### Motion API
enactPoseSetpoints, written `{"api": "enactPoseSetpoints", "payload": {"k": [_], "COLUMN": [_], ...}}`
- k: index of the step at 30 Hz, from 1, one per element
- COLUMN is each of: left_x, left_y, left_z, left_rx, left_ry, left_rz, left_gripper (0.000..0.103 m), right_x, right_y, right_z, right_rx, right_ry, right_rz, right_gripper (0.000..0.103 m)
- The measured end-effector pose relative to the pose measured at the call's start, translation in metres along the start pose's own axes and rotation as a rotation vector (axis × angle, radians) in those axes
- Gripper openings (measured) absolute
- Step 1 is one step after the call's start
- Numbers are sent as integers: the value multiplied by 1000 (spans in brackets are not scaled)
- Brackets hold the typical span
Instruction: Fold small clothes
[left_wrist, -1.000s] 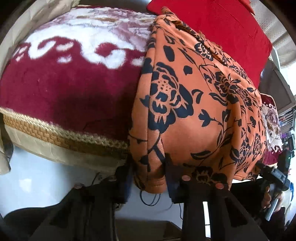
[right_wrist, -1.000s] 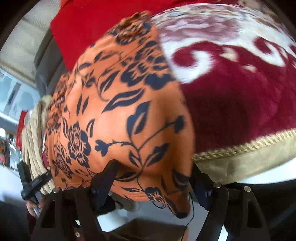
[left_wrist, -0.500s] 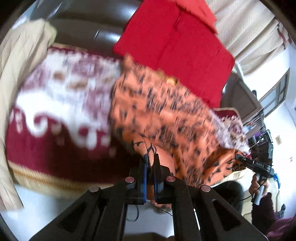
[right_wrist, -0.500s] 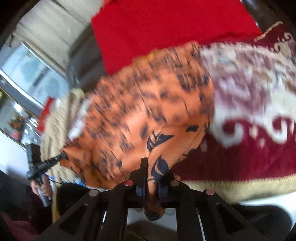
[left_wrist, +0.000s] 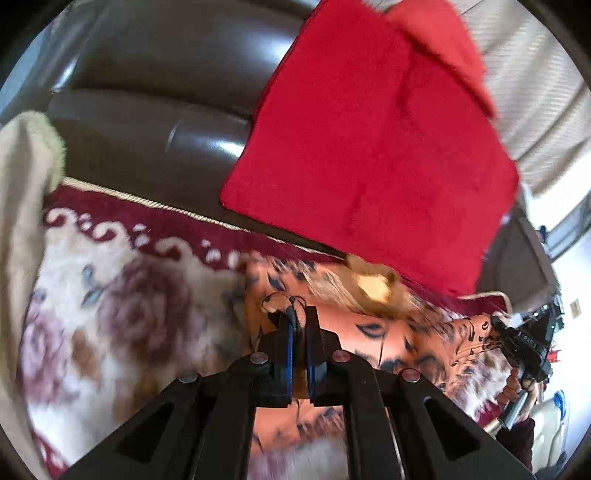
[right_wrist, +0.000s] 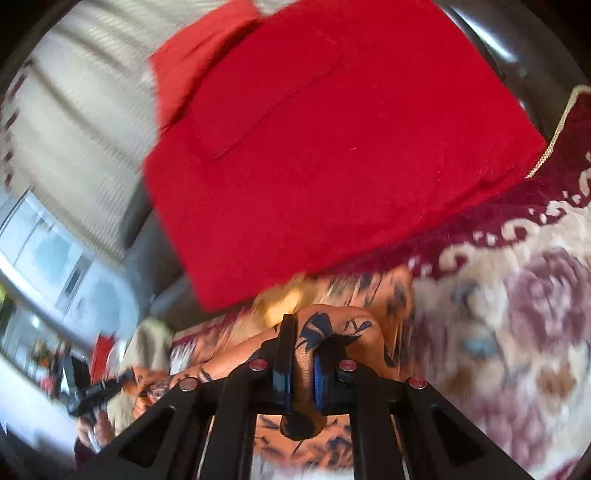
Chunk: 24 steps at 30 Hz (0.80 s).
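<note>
1. While both views blur, the left claw (left_wrist: 298, 325) is clenched on a pinched edge of the orange floral garment (left_wrist: 391, 332), its 2 fingers pressed onto the cloth.
2. The right claw (right_wrist: 303, 345) grips another bunched edge of the same garment (right_wrist: 332, 328), cloth squeezed between its fingers.
3. The garment is lifted at both gripped edges, the rest trailing over a maroon-and-cream floral blanket (left_wrist: 110, 302) on a dark leather sofa (left_wrist: 155, 110).
4. A red cloth (left_wrist: 369, 155) hangs over the sofa back just behind the garment.
5. A tan patch (left_wrist: 373, 284) near the garment's far edge is too blurred to read; no writing or brand is legible.
</note>
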<state>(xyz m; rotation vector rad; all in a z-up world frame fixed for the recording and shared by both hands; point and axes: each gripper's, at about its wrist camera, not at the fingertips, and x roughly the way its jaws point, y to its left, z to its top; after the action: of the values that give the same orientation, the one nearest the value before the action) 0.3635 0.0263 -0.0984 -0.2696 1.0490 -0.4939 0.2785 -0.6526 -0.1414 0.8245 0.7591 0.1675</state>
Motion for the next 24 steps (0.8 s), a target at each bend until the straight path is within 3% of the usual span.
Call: {"api": "enactPoseSetpoints", "payload": {"k": [2,6,9,13,14,15,16,17,18,19,21,22,24], "left_x": [34,107,116,90,83,73,65,61,48,37,18,10,2], "left_y": [6,34,55,69,68,65,61,57,50,40,28,18,-5], "left_z": [12,19,15,16,17,16,15,17,12,12,3,-3,-20], "left_rx": [-10,-64,-144,-209,-215,-219,-215,-211,-194,-178,-146,-126,-73], "left_ry": [30,119,100,23,6,-11,-20,-29,-74,-136,-243,-265,-257], "left_rz": [18,103,19,-125,-143,-158,-155,-151,-127,-77,17,79,154], "left_gripper": [6,7,7,7,7,9,13,16,34,63,86,86,86], "right_x": [33,101,122,99,89,79,65,54,41,30,27,30,42], "right_y": [-20,-71,-110,-121,-118,-115,-106,-98,-88,-69,-37,-15,19], "right_z": [18,29,20,18,18,18,18,16,14,10,4,-5,-26], "right_rx": [54,213,368,378,368,353,321,292,254,181,47,-34,-173], "right_ry": [3,95,132,56,29,3,-32,-53,-83,-109,-46,1,87], "right_rz": [-28,-57,46,172,175,174,157,138,115,102,61,27,-18], "right_gripper": [9,9,10,14,19,35,51,84,87,87,83,77,57]}}
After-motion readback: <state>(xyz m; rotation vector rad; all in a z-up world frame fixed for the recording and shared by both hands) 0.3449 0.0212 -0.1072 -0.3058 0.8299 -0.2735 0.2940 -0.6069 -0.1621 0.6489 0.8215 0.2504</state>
